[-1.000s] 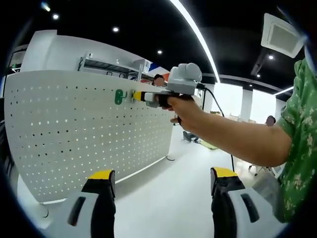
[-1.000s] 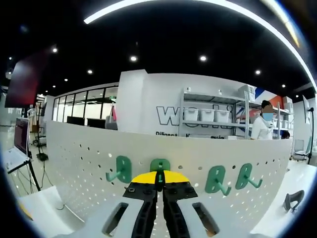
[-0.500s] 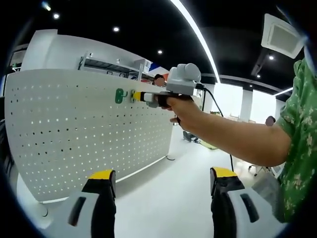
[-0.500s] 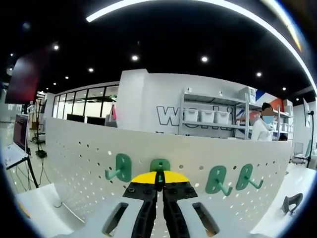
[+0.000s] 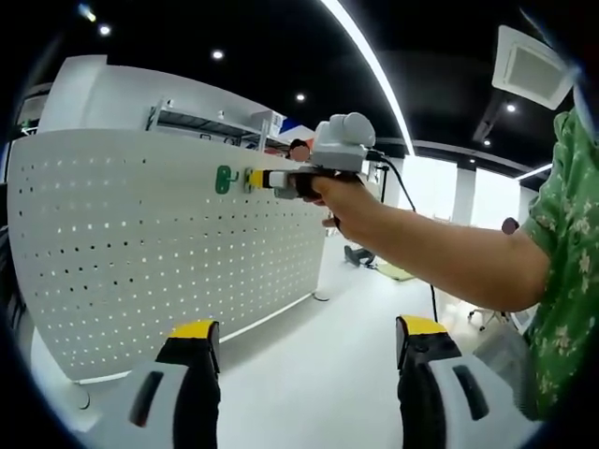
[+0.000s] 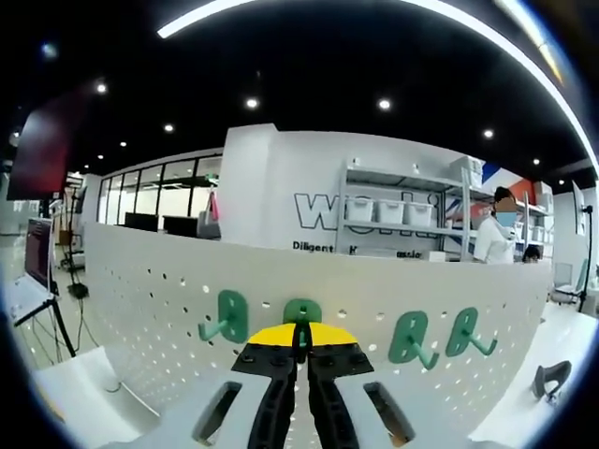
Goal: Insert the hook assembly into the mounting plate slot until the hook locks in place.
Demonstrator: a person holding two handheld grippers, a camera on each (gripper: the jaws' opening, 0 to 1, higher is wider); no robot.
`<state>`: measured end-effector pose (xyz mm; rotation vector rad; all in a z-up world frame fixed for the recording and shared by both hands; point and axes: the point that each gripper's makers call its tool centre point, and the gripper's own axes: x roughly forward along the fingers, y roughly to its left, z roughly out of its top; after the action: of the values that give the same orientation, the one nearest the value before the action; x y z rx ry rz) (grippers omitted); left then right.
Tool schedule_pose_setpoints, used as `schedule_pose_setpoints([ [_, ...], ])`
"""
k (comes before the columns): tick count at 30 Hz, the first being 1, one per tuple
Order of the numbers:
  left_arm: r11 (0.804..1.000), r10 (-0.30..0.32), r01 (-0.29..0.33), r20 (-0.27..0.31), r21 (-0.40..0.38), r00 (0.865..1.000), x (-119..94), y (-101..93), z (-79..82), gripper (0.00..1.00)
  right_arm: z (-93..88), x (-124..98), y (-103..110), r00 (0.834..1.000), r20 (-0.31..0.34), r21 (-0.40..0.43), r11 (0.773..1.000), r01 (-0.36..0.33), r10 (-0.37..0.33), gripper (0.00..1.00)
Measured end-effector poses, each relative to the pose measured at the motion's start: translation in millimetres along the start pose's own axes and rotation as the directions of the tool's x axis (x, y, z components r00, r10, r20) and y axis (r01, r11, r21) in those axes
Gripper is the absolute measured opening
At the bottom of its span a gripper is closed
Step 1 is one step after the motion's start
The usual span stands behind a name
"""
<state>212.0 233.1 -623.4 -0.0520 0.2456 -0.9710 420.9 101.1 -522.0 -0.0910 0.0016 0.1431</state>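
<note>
Green hooks: four green plastic hooks sit in a row along the upper part of the white pegboard (image 6: 140,299) in the right gripper view: one at centre-left (image 6: 227,316), the held hook (image 6: 301,313) at centre, and two at centre-right (image 6: 410,339), (image 6: 465,333).
Right tool: the right tool (image 6: 300,348) rises from the bottom centre of its own view, its yellow-tipped jaws drawn narrow and clamped on the base of the held hook, which lies against the pegboard face.
Same tool from the side: in the left gripper view the right tool (image 5: 257,180) appears at upper centre, gripped by a person's hand (image 5: 337,192), its yellow tip pressed to the pegboard (image 5: 168,253) just beside a green hook (image 5: 223,179).
Left tool: the left tool (image 5: 301,348) stands at the bottom of its own view with its yellow-tipped jaws wide apart and nothing between them, well apart from the pegboard.
Person: a bare forearm and a green patterned sleeve (image 5: 566,271) cross the right side of the left gripper view.
Background: white shelving with bins (image 6: 393,217) and a standing person in white (image 6: 494,243) lie behind the pegboard at the upper right of the right gripper view.
Ceiling: dark, with spotlights and a curved light strip (image 6: 374,7) across the top.
</note>
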Motion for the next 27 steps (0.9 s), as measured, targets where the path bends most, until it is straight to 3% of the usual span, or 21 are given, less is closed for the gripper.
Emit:
schedule_pose_setpoints([
  [12,1.0,-0.011,0.011,-0.006,0.004,1.0,1.9,-3.1,-1.9,0.78,-0.5,-2.7,1.8,1.0,-0.024,0.033,0.999,-0.006,0.007,0.02],
  [22,1.0,-0.012,0.012,-0.008,0.004,1.0,1.2,-2.4,-2.8,0.77,-2.0,-0.6,5.7,1.0,-0.027,-0.094,0.996,0.007,-0.01,0.03],
  [27,1.0,-0.014,0.014,-0.006,0.005,1.0,1.9,-3.1,-2.1,0.77,-3.6,-0.8,5.6,0.999,-0.035,-0.08,0.997,-0.001,-0.002,0.03],
])
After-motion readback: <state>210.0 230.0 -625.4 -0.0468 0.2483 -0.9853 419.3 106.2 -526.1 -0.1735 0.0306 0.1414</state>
